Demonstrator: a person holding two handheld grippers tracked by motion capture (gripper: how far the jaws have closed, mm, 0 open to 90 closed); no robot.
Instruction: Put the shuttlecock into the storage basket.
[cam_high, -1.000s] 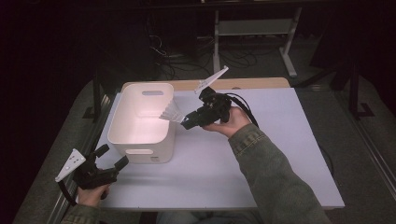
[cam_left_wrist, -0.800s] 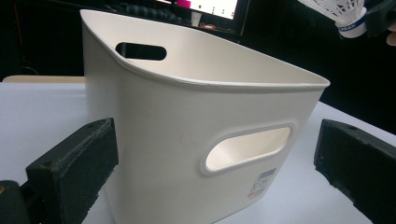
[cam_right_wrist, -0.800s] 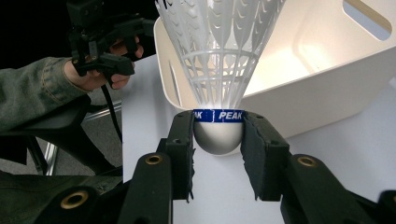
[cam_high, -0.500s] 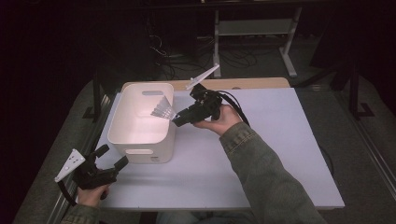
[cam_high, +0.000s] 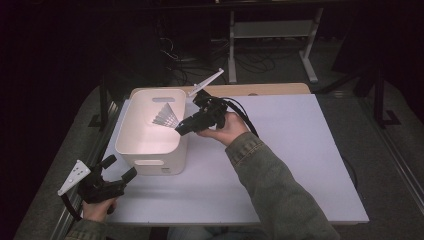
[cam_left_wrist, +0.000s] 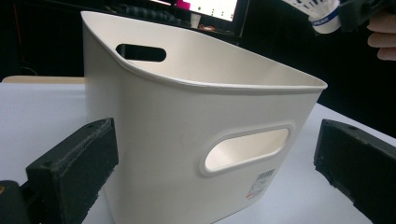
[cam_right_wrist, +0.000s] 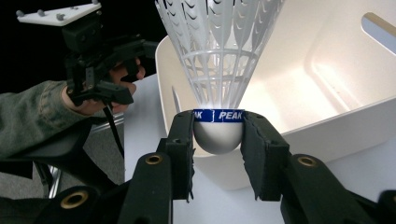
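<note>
Held item: a white plastic shuttlecock (cam_right_wrist: 218, 70) with a blue PEAK band is clamped by its rounded cork between the right gripper (cam_high: 183, 126) fingers (cam_right_wrist: 180, 140), skirt pointing away from the hand.

Where it is: the shuttlecock (cam_high: 165, 116) is carried out ahead of the fingers, over the open top of the white storage bin (cam_high: 131, 142), just past the near rim as seen in the right gripper view.

Right fingers: closed on the cork, pads pressed on both sides just under the band.

Left gripper (cam_high: 119, 170): parked near the bin's front corner on the white surface (cam_high: 280, 165); fingers (cam_left_wrist: 72, 172) are spread wide, nothing gripped, with the bin's handle cutout (cam_left_wrist: 246, 150) seen between them in the left gripper view.

Step in hand: probably a drop into the bin, not yet done.

Risk 1: the cork is round and only pinched at the sides, so it could be squirted out early if the grip is eased unevenly.

Risk 2: if it's let go too close to the rim, a bounce off the bin wall (cam_right_wrist: 336, 116) onto the surface could be expected, since it weighs next to nothing.

Risk 3: the bin isn't steadied by anything, so it could be shoved if the rim gets knocked.
</note>
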